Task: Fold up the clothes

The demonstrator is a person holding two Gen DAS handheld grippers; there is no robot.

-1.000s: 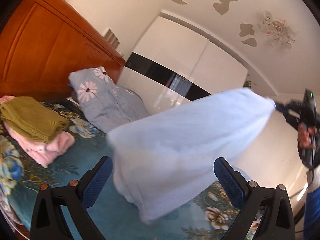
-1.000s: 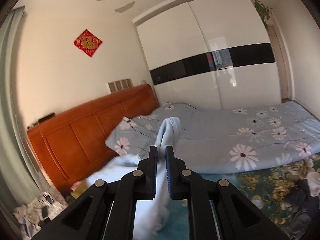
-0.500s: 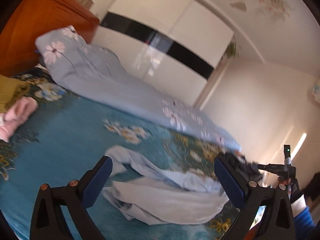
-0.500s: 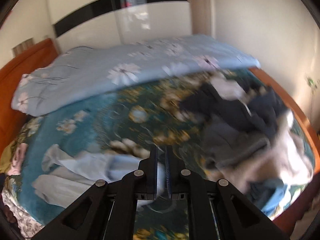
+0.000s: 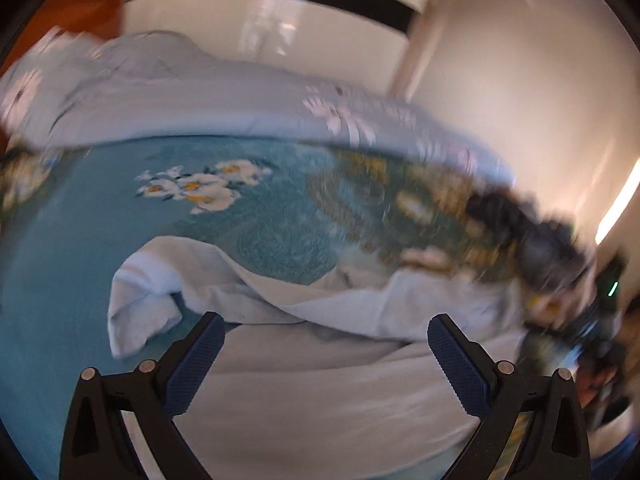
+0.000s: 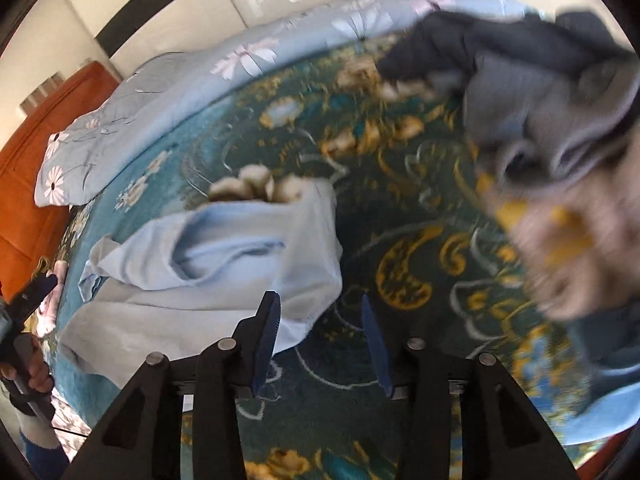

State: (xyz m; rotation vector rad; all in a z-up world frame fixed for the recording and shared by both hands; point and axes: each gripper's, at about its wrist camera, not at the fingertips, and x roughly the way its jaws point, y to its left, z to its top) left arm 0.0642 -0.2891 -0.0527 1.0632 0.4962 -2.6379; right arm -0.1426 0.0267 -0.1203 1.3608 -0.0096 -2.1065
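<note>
At the left of your bedspread, the pale blue garment had come down out of the air: a second before it hung stretched between your two grippers, and by this moment it lay flat on the teal floral cover. Your left gripper stood with its jaws wide, nothing pinched between the blue pads, hovering just over the near edge of the cloth, with a rumpled sleeve end curling at the far left. Toward the middle, seen from the right wrist view, the garment's long axis ran roughly from your left hand's side across to your right hand's, with a loose hollow bunched in its upper part; which end is collar and which hem I cannot tell through the blur. Your right gripper, which had been clamped on a fold of the cloth, was opening its jaws, and the corner it carried lay just beside the left finger, no longer pressed. That reads as the laying-out step done and the real folding not yet begun; the bunched part probably wants smoothing first. Further right, well apart from the blue piece, a heap of dark grey clothes waited near the foot of the bed, and behind everything the daisy-print quilt stretched along the far side.
</note>
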